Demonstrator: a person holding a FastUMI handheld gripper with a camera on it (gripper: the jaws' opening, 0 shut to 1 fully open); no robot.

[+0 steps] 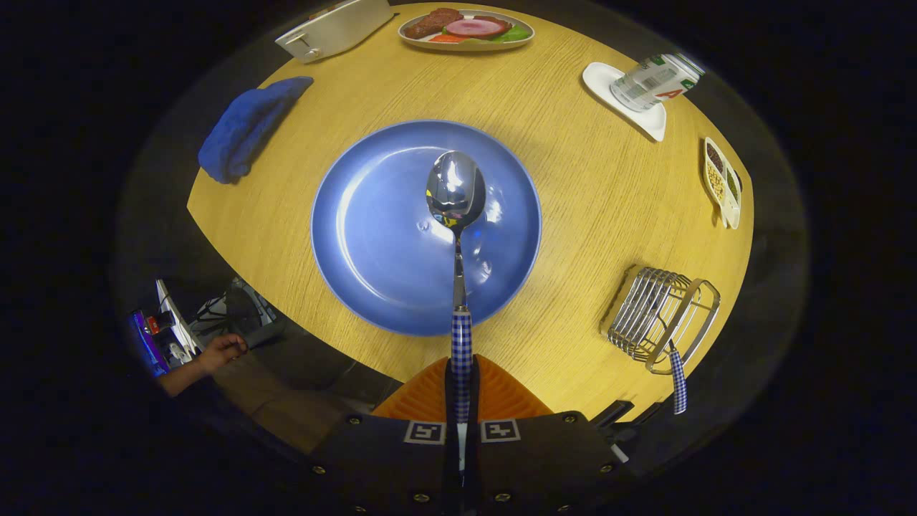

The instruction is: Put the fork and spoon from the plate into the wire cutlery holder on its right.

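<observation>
My gripper is shut on the checked handle of the spoon, both fingers pressing it. The spoon points straight ahead, and its shiny bowl hangs above the middle of the blue plate. The plate lies on the round wooden table just beyond the fingers with nothing else on it. To the right of the plate, near the table's edge, stands the wire cutlery holder. A checked handle, the fork's, sticks out of the holder toward me.
A blue cloth lies left of the plate. At the far side are a toaster and a dish of food. On the right are a carton on a white coaster and a divided snack dish. A person's hand shows below the table's left edge.
</observation>
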